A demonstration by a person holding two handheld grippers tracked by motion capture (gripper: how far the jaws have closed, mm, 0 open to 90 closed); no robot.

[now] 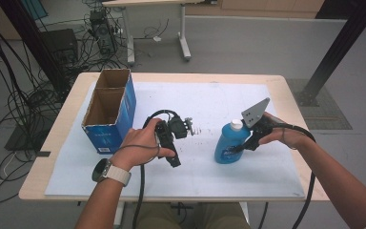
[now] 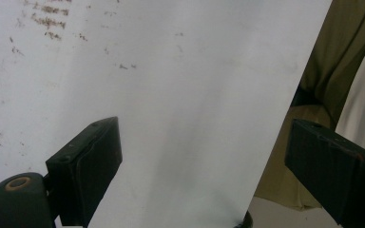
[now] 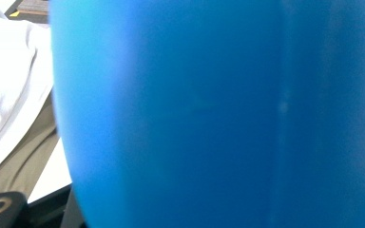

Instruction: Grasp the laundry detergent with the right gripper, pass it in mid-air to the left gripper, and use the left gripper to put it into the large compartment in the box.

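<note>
At 3 o'clock on the table (image 1: 286, 86), the right gripper (image 1: 246, 143) pinches the blue bottle (image 1: 229, 143); at 9 o'clock, the left gripper (image 1: 173, 155) stands spread, empty.

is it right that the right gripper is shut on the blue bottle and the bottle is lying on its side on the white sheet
Not quite. The right gripper is shut on the blue bottle, but the high view shows the bottle standing upright on the white sheet, its white cap on top.

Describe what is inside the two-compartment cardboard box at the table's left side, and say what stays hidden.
Both compartments of the cardboard box show bare brown inner walls from the high view, with nothing visible in them. The near walls cover the compartment floors, so anything low there cannot be seen.
</note>
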